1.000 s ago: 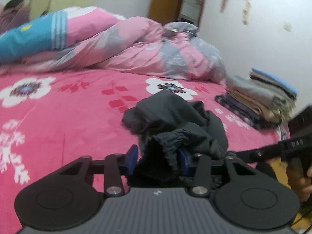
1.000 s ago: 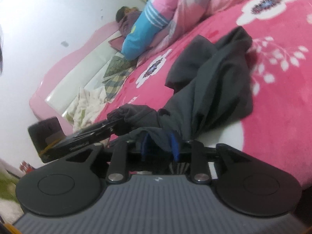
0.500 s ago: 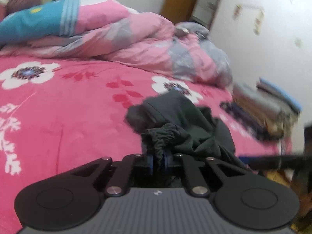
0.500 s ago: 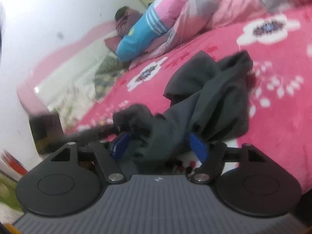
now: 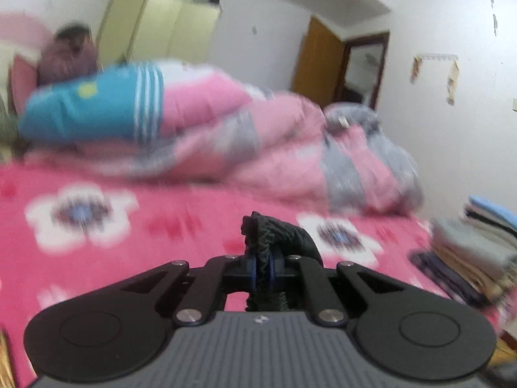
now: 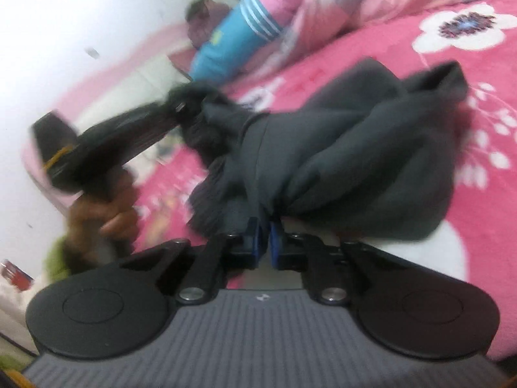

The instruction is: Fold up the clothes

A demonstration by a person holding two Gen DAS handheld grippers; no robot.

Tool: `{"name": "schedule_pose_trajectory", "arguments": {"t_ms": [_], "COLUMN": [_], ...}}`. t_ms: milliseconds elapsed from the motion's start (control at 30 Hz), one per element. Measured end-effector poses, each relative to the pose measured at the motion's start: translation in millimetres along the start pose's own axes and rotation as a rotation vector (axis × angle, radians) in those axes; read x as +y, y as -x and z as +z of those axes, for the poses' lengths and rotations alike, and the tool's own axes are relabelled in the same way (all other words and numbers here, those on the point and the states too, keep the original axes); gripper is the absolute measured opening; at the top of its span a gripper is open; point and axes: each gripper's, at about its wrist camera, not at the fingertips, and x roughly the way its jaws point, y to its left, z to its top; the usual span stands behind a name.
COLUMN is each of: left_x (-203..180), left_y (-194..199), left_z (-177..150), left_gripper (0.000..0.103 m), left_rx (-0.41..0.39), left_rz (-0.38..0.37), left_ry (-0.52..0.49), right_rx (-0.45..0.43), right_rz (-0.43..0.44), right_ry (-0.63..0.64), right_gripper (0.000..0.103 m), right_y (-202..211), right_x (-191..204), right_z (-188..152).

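Dark grey garment point(image 6: 339, 161) is clenched by both left hand-held gripper point(image 5: 264, 270) and right hand-held gripper point(image 6: 264, 242).

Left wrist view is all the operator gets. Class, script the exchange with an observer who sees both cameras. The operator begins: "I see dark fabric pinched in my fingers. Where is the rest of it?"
Observer: The rest of the dark garment lies bunched on the pink bedspread, spreading away from the right wrist camera.
Operator: Is the right gripper on it too?
Observer: Yes. It has just closed onto a gathered fold at the near edge.
Operator: How does my left gripper look from there?
Observer: It is raised above the bed at the left, with a bunched end of the cloth in its tip; a hand grips its handle.
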Motion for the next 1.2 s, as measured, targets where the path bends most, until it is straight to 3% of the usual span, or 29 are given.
{"name": "schedule_pose_trajectory", "arguments": {"t_ms": [100,200,300,333,467,567,733,800,933,967,1000,1033,1067,1133,1200], "left_x": [15,34,57,64,83,87,90,92,95,96,97,98,97,96,89], "left_y": [-16,-45,-53,-47,-13,9,16,12,-1,-4,-7,-11,-13,-16,-14], "left_z": [23,20,1,-4,-13,-20,-48,-62,-81,-81,-81,-82,-82,-81,-80], "left_gripper": [0.008,0.012,0.029,0.037,0.048,0.051,0.051,0.053,0.056,0.055,0.049,0.044,0.029,0.01,0.006], "left_rx": [-0.021,0.109,0.189,0.18,0.12,0.111,0.201,0.241,0.277,0.272,0.267,0.262,0.265,0.272,0.262], "left_rz": [0.038,0.052,0.1,0.115,0.139,0.155,0.151,0.142,0.144,0.154,0.163,0.173,0.175,0.179,0.164], "left_ry": [0.04,0.089,0.168,0.204,0.321,0.364,0.476,0.531,0.607,0.616,0.626,0.635,0.631,0.622,0.597], "right_rx": [-0.003,0.036,0.06,0.061,0.027,-0.025,-0.143,-0.131,-0.036,-0.001,0.034,0.027,0.017,-0.003,-0.095], "right_rz": [0.0,-0.026,-0.068,-0.075,-0.104,-0.127,-0.175,-0.18,-0.174,-0.164,-0.154,-0.153,-0.152,-0.151,-0.189], "right_ry": [0.007,-0.034,-0.038,-0.024,0.066,0.104,0.124,0.088,-0.019,-0.053,-0.086,-0.108,-0.129,-0.17,-0.135], "right_gripper": [0.002,0.002,0.005,0.005,0.009,0.024,0.08,0.087,0.086,0.082,0.053,0.011,0.007,0.006,0.005], "right_y": [-10,-25,-30,-29,-22,-18,-25,-41,-87,-98,-110,-109,-106,-101,-70], "right_x": [5,-3,-7,-7,-4,-9,-23,-38,-72,-80,-89,-89,-89,-88,-73], "right_z": [-1,-7,-10,-9,12,42,105,125,149,148,148,142,137,125,112]}}
